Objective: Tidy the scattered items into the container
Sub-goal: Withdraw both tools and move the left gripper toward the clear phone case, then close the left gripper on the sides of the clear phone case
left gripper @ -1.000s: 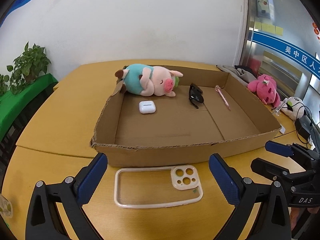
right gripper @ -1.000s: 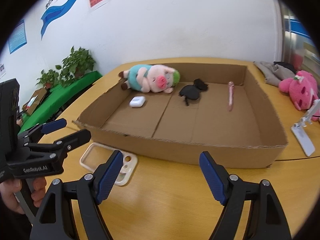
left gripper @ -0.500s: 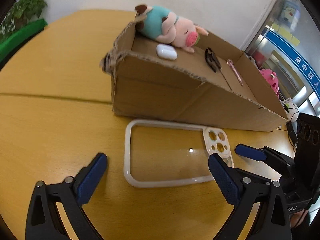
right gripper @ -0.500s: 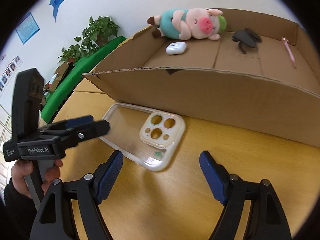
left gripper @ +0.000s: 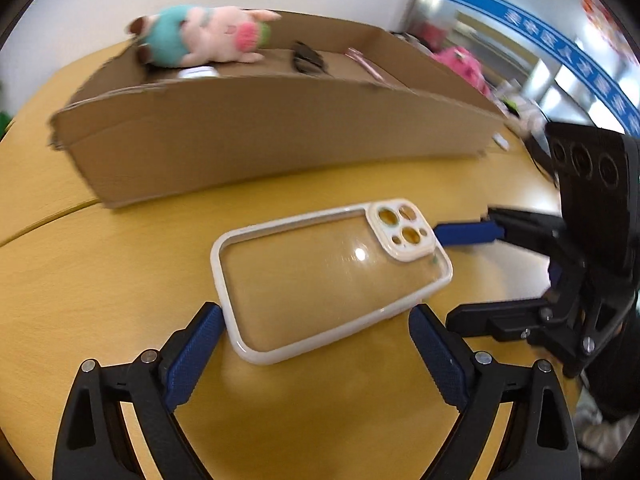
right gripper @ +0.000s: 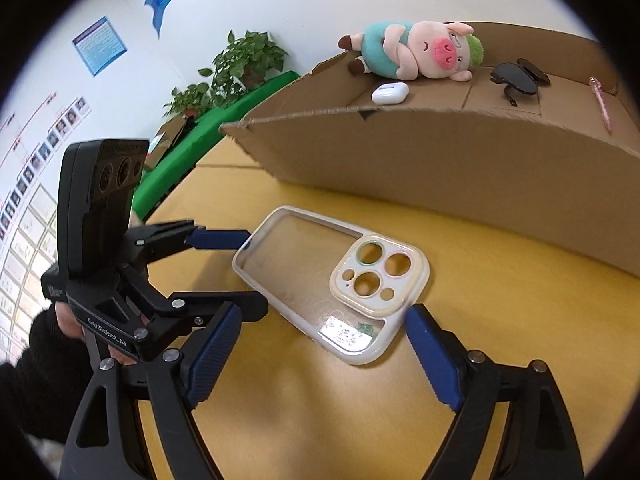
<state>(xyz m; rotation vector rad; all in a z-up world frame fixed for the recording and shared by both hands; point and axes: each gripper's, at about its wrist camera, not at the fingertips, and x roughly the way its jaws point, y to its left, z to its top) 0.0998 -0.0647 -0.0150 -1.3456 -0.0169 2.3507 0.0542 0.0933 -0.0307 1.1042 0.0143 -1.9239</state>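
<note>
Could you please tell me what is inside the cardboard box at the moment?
Inside the cardboard box: pig plush, white earbud case, sunglasses, pink pen. Its near wall hides the front floor.

At mid-frame the phone case [left gripper: 332,276] is showing glossy clear plastic inside a smooth cream rim, lying on a yellow wood-look table [left gripper: 100,280] that is giving off a soft sheen. Above it, the box [left gripper: 260,140] is showing matt brown cardboard with ragged edges, holding a fuzzy cloth pig [right gripper: 416,50]. The left gripper [left gripper: 312,350] and right gripper [right gripper: 320,348] are showing matt black plastic, ribbed blue pads [right gripper: 212,354] and shiny metal rivets.
</note>
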